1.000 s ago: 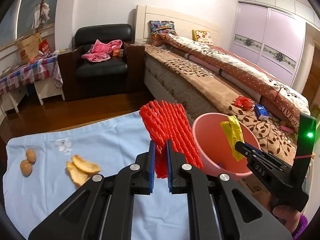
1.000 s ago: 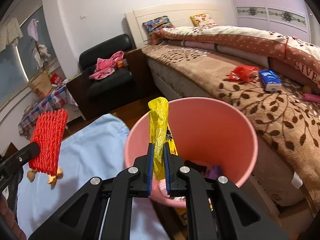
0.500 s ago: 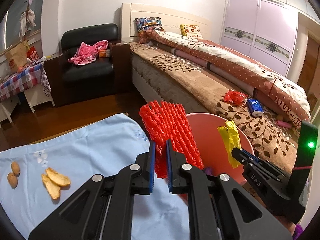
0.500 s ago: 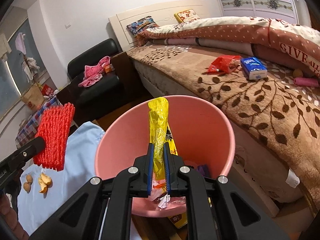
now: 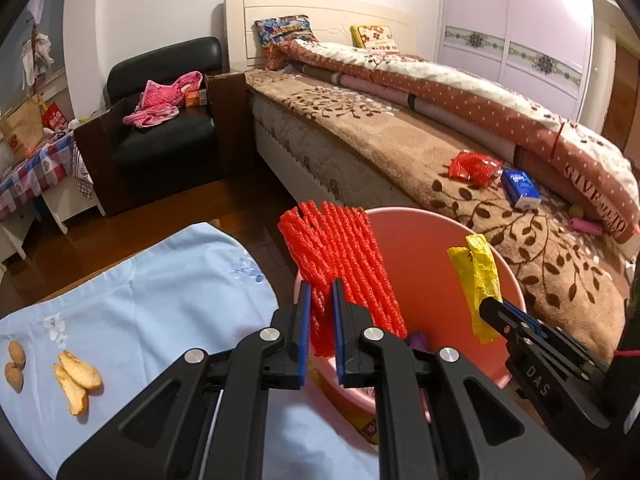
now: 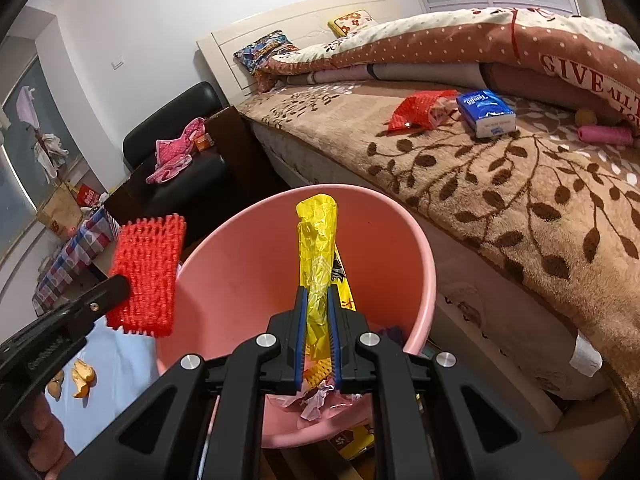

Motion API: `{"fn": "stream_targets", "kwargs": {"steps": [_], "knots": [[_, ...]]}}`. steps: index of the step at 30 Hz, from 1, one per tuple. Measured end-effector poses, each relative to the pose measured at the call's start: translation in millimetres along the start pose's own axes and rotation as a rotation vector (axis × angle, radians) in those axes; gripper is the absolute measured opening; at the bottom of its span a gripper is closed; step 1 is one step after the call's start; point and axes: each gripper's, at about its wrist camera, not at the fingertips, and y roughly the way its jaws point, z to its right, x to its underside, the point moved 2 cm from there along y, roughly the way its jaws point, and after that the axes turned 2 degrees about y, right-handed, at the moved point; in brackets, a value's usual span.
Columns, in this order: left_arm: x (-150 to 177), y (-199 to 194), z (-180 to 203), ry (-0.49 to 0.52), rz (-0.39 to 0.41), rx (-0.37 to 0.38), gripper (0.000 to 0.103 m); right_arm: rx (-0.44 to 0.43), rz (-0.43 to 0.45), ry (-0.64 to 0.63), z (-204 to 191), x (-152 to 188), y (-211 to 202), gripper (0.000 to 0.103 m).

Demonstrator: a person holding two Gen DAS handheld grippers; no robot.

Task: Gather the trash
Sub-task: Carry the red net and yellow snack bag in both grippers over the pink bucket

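Observation:
A pink bin (image 5: pixel 436 264) (image 6: pixel 384 240) stands beside the bed, with scraps of trash at its bottom. My left gripper (image 5: pixel 319 292) is shut on a red foam net (image 5: pixel 340 268) (image 6: pixel 148 272), held over the bin's left rim. My right gripper (image 6: pixel 317 300) is shut on a crumpled yellow wrapper (image 6: pixel 318 248) (image 5: pixel 478 276), upright above the bin's opening. Two walnuts (image 5: pixel 14 364) and pieces of peel (image 5: pixel 76 376) lie on the light blue cloth (image 5: pixel 160 312).
The bed with a brown leaf blanket (image 6: pixel 500 184) runs along the right; a red net bag (image 6: pixel 420 110), a blue tissue pack (image 6: pixel 486 112) and a pink roll (image 6: pixel 604 135) lie on it. A black armchair (image 5: pixel 168 120) with pink clothes stands behind.
Both grippers have come closer to the bin and lower, the left one moving right so the red net now overlaps the rim. The walnuts and peel slid to the left edge.

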Motion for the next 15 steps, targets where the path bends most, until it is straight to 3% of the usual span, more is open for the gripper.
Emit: {"fn": "stream_targets", "kwargs": {"steps": [15], "knots": [[1, 31, 20, 0.044, -0.056, -0.01, 0.01, -0.001, -0.019, 0.009, 5, 2, 12, 0.009]]}}
